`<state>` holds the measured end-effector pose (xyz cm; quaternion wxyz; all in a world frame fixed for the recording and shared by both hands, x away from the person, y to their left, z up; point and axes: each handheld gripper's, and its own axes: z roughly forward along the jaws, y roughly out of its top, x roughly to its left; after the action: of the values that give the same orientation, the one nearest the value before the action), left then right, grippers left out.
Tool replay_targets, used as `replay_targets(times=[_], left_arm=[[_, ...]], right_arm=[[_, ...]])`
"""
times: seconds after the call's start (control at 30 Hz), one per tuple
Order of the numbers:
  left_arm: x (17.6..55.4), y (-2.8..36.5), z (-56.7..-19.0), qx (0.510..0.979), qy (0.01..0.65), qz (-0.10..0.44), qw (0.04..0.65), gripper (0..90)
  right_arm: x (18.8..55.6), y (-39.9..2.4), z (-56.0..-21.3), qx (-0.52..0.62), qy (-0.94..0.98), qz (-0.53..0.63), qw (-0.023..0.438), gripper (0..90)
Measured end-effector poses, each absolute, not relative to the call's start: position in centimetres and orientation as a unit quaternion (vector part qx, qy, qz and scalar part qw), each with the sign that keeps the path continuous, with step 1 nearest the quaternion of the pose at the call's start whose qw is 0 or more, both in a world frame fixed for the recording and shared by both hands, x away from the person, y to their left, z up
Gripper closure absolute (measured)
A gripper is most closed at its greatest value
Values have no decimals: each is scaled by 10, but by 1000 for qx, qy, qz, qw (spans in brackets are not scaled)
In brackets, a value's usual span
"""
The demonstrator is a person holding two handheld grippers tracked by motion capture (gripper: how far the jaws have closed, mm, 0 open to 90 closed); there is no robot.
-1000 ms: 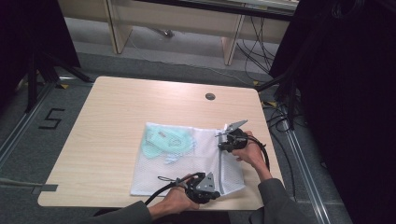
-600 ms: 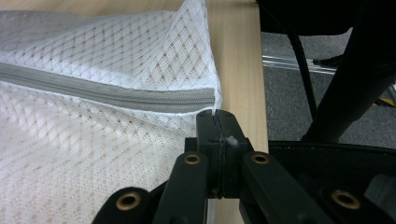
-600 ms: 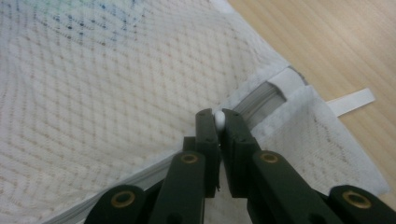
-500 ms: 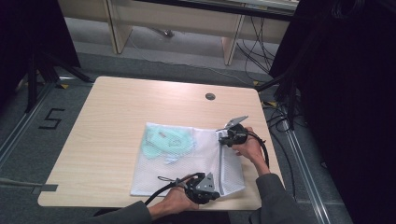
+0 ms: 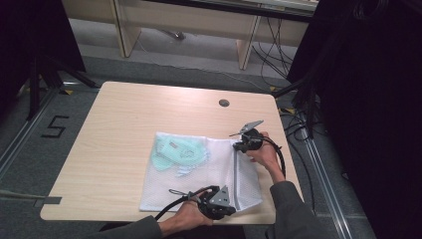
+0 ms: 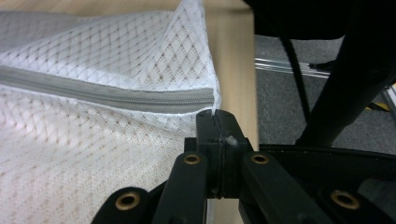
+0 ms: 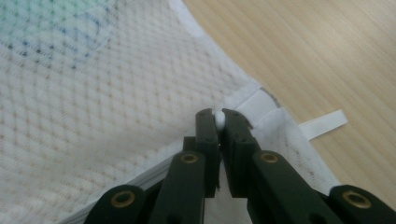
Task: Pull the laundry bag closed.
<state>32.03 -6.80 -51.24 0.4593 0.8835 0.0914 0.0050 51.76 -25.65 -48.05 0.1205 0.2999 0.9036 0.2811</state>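
High view: I see a white mesh laundry bag lying flat on the right half of the wooden table, its near edge close to the table's near edge. A pale green garment shows through the mesh in the bag's far left part. A grey zipper runs from the far edge to the near edge along the bag's right portion. My left gripper sits at the near end of that zipper, held in the left hand at the table's near edge; my right gripper sits at the far end of it, held in the right hand, with its grey three-cornered plate raised above it. In the left gripper view, the left gripper has its jaws pressed together on the bag's corner fabric, just at the closed end of the zipper, with the table edge and grey floor beyond. In the right gripper view, the right gripper is clamped on a small white zipper pull at the bag's hemmed corner; a white fabric loop tab lies on the table just beside that corner. Both grippers are closed on parts of the bag; the bag rests on the table between them.
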Motion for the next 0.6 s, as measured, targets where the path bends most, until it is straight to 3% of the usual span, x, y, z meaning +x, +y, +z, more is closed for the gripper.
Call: replay_targets(times=[0.6], left_arm=[[324, -65, -515, 881, 105, 0, 462, 897]], right_arm=[[529, -254, -480, 307, 899, 285, 127, 863]])
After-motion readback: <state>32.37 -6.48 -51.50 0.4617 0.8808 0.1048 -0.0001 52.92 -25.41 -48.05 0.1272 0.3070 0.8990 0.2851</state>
